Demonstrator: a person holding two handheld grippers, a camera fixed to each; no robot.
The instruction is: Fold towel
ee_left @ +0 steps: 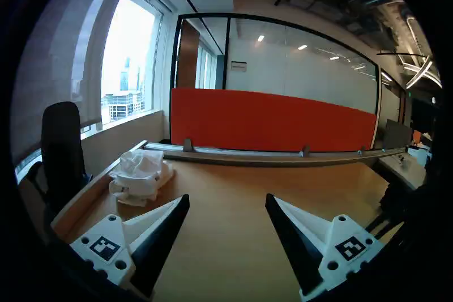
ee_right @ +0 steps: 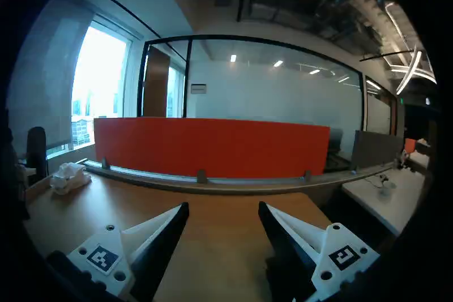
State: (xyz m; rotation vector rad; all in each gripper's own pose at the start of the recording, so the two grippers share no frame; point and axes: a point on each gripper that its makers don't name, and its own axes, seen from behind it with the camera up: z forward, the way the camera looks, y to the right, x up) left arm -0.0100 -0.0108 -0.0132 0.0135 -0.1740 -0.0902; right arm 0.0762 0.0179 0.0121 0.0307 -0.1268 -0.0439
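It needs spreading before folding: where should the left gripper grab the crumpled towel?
Probably a raised fold on top of the towel, approached from the side facing the left gripper, across bare desk. It lies crumpled in a heap, no flat edge showing.

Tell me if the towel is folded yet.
Not folded: the white towel lies crumpled in a lumpy heap on the wooden desk.

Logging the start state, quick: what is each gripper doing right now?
Left gripper: open, holding nothing; towel lies apart on the desk.
Right gripper: open, holding nothing.
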